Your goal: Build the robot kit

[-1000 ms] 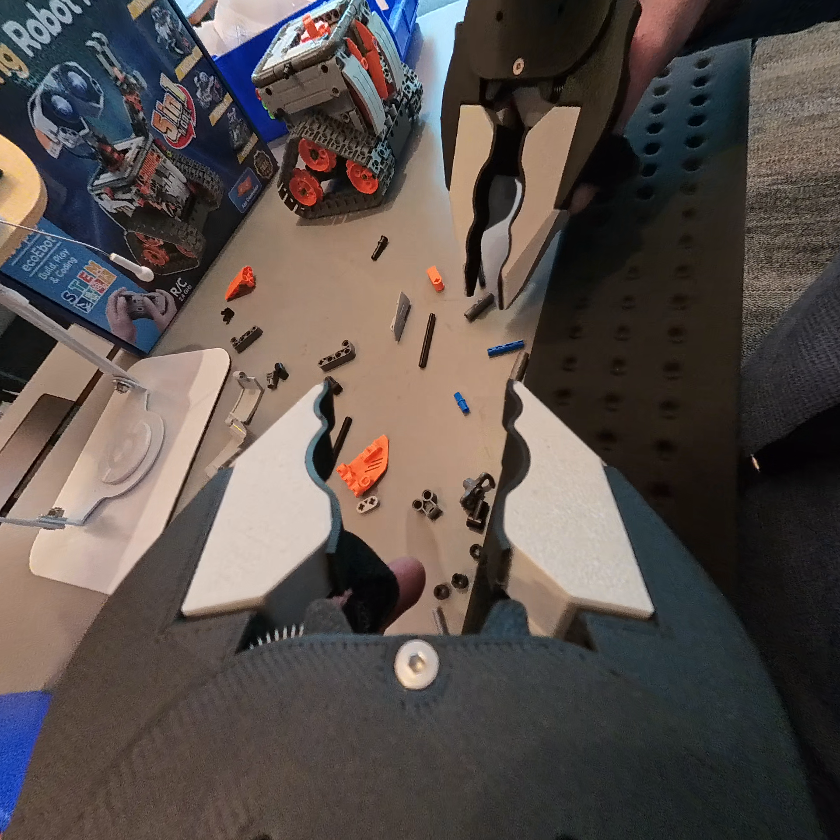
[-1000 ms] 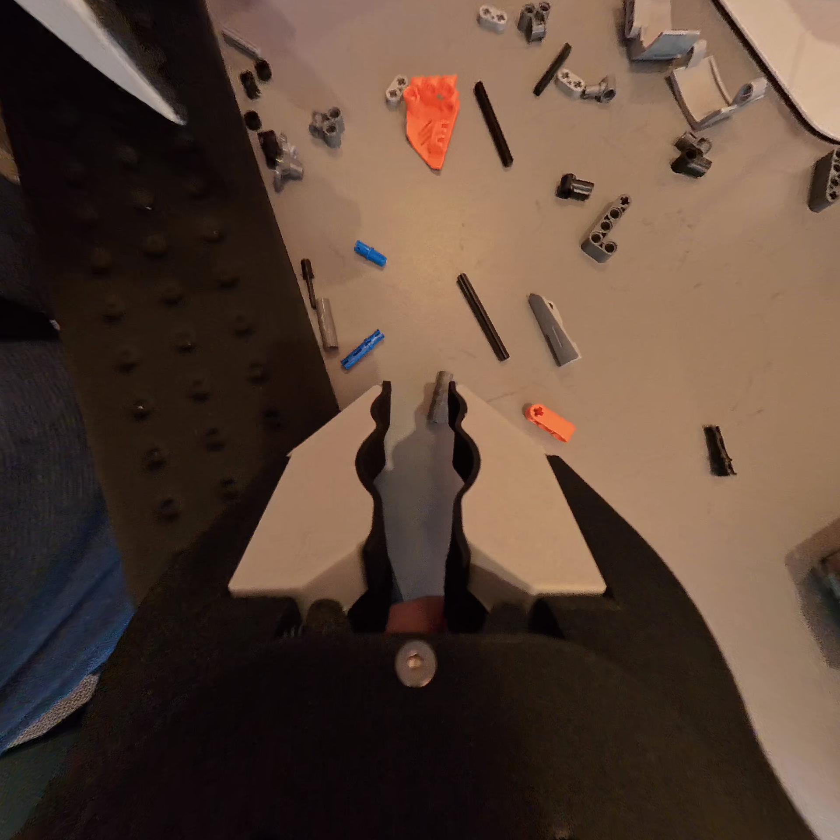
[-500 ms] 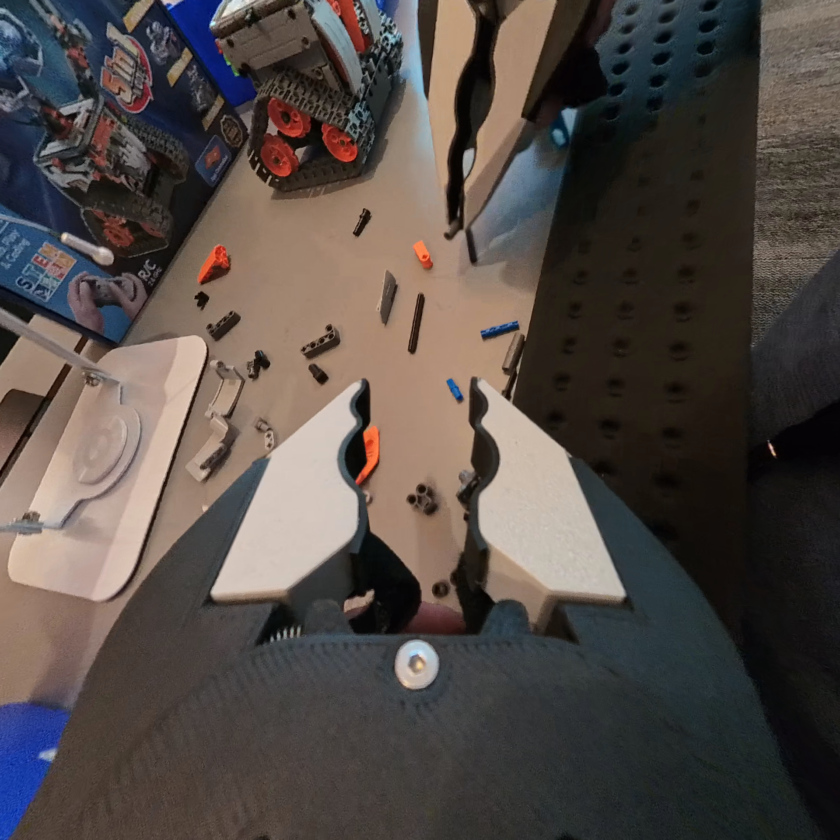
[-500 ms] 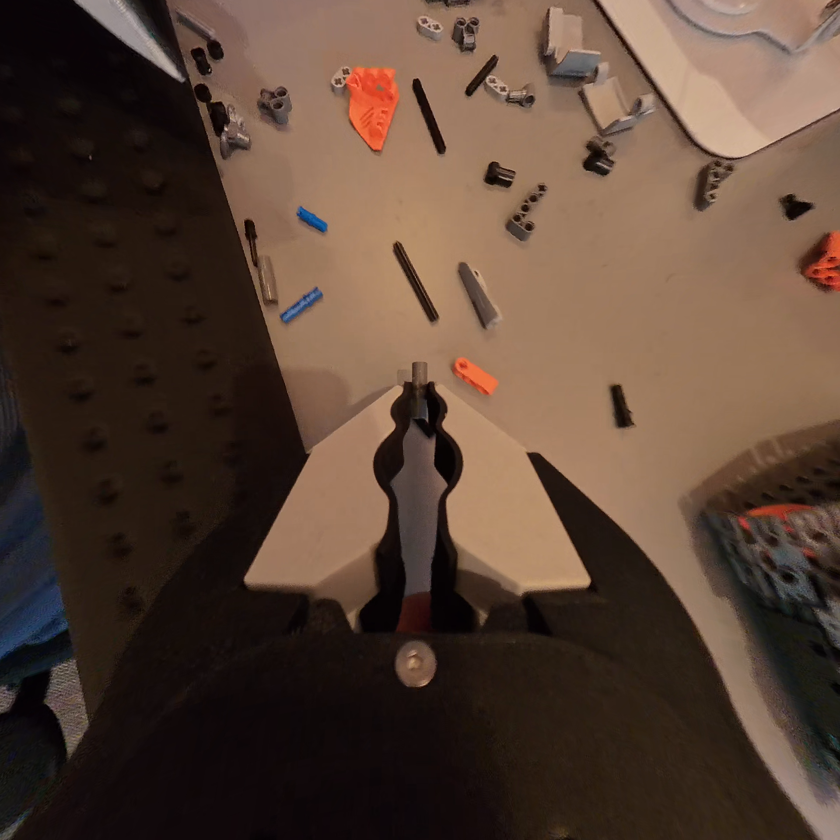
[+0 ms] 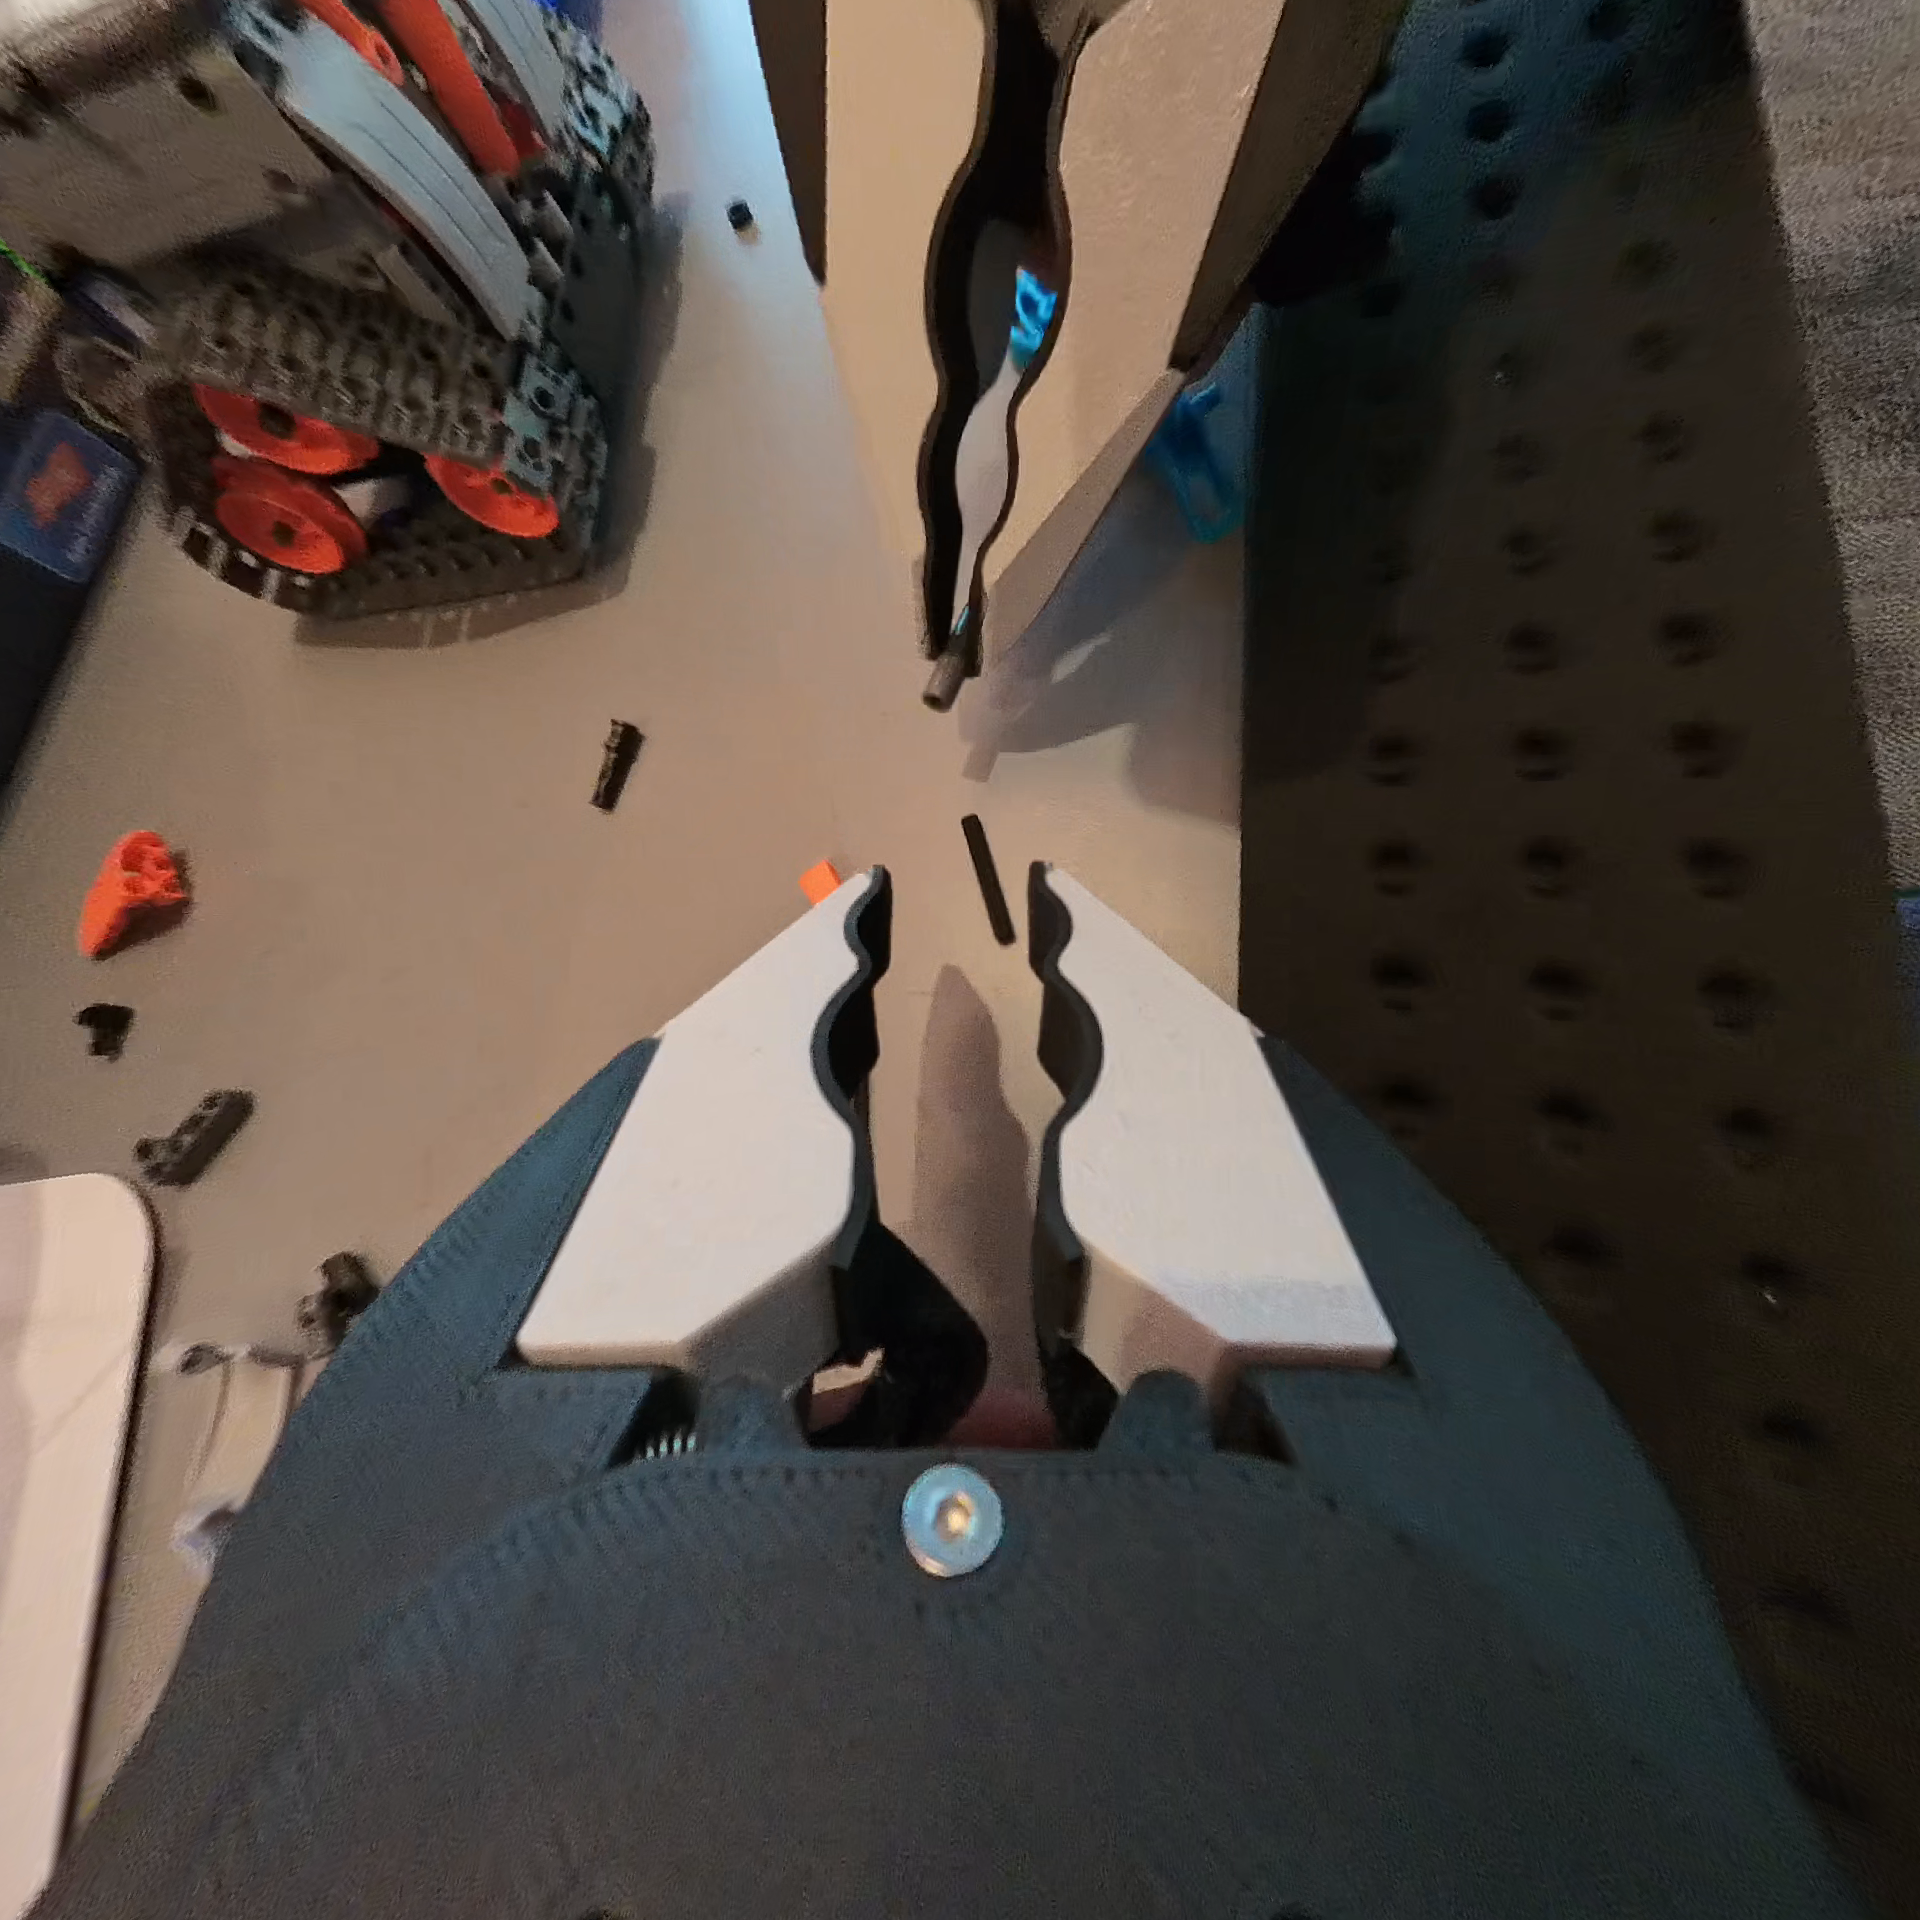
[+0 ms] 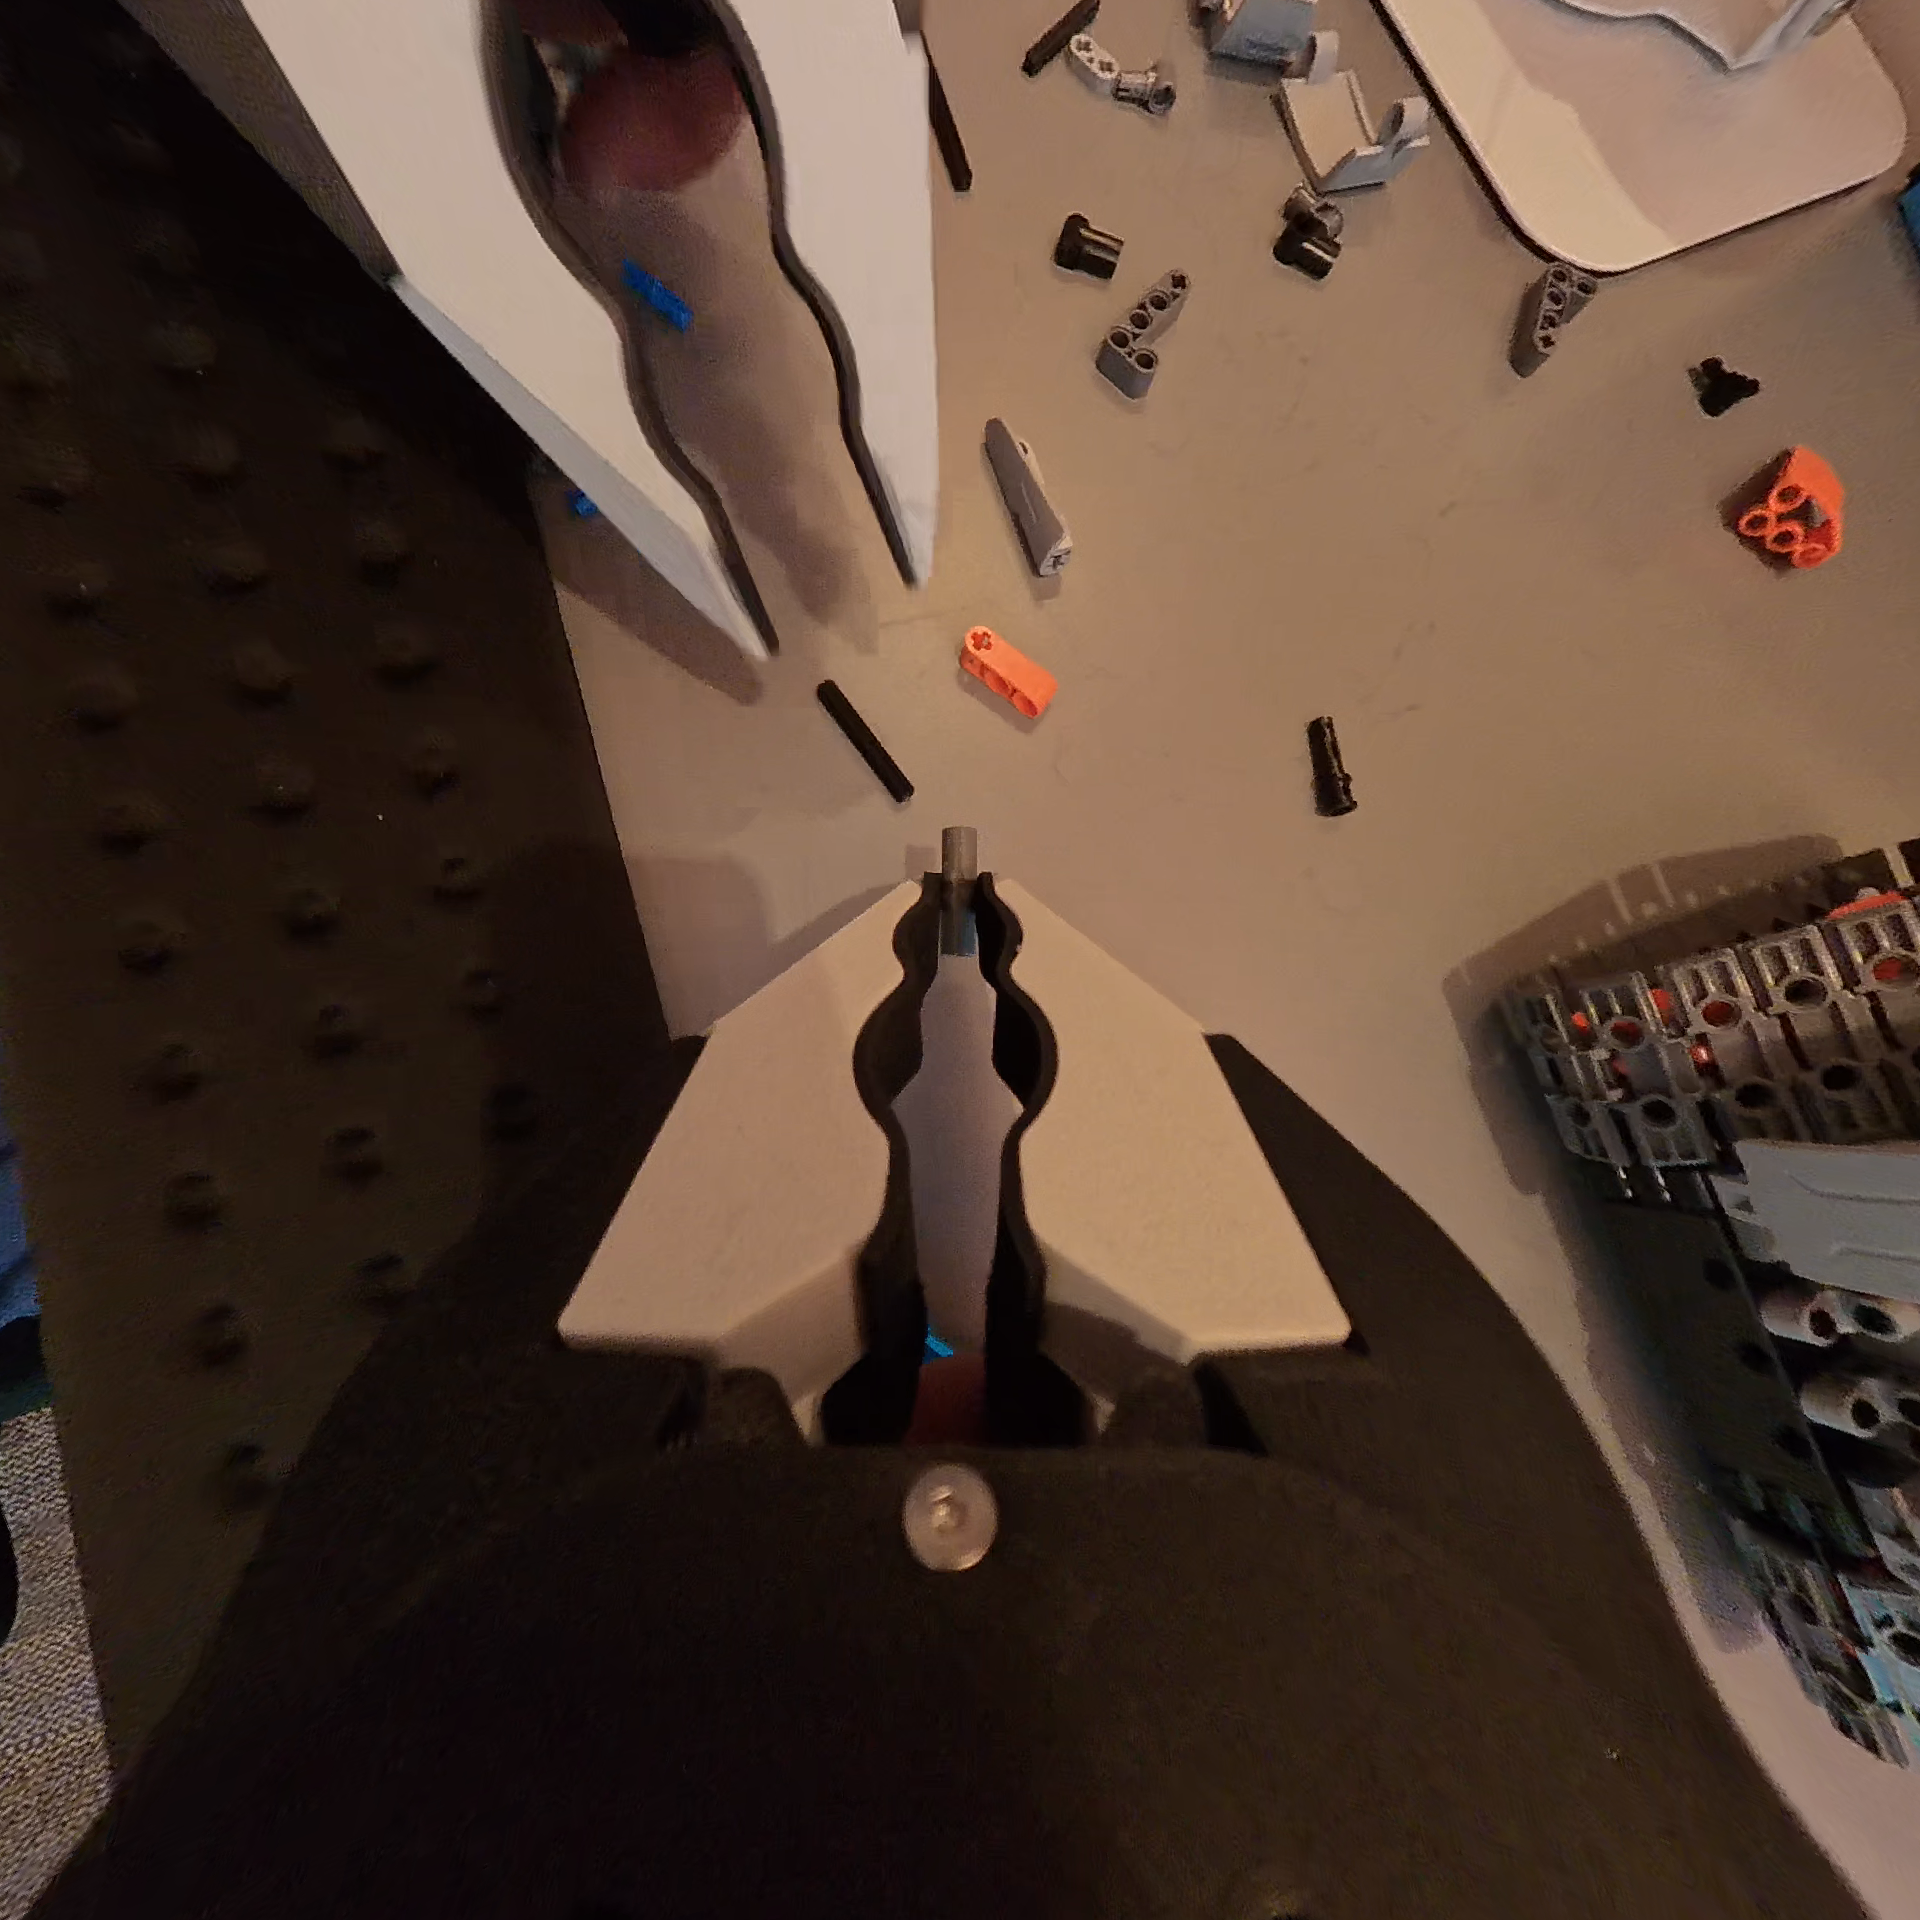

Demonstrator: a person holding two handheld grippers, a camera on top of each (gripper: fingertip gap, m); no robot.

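Note:
My right gripper (image 6: 956, 883) is shut on a small grey pin (image 6: 958, 854) that sticks out past its tips, held just above the beige table (image 6: 1247, 623). It also shows in the left wrist view (image 5: 951, 655), pointing down at my left gripper. My left gripper (image 5: 958, 873) is open with a narrow gap and holds nothing. A short black axle (image 5: 987, 878) lies on the table just off its tips, and an orange connector (image 5: 821, 881) lies beside its left fingertip. In the right wrist view the left gripper (image 6: 842, 613) hovers close to the axle (image 6: 864, 740) and the connector (image 6: 1008, 672).
A tracked toy vehicle (image 5: 364, 343) stands on the table, close to my right gripper (image 6: 1714, 1143). A dark studded panel (image 5: 1558, 935) borders the table. Loose parts lie about: a black pin (image 6: 1330, 766), a grey panel piece (image 6: 1027, 497), an orange block (image 6: 1787, 509), a white base plate (image 6: 1662, 125). About 5 cm separates my left fingertips from my right. My left tips are roughly 4 cm from the connector (image 6: 1008, 672).
My left gripper moved forward over the loose parts toward the right gripper and its jaws narrowed. My right gripper closed on the grey pin, lifted it and drew back toward the vehicle.

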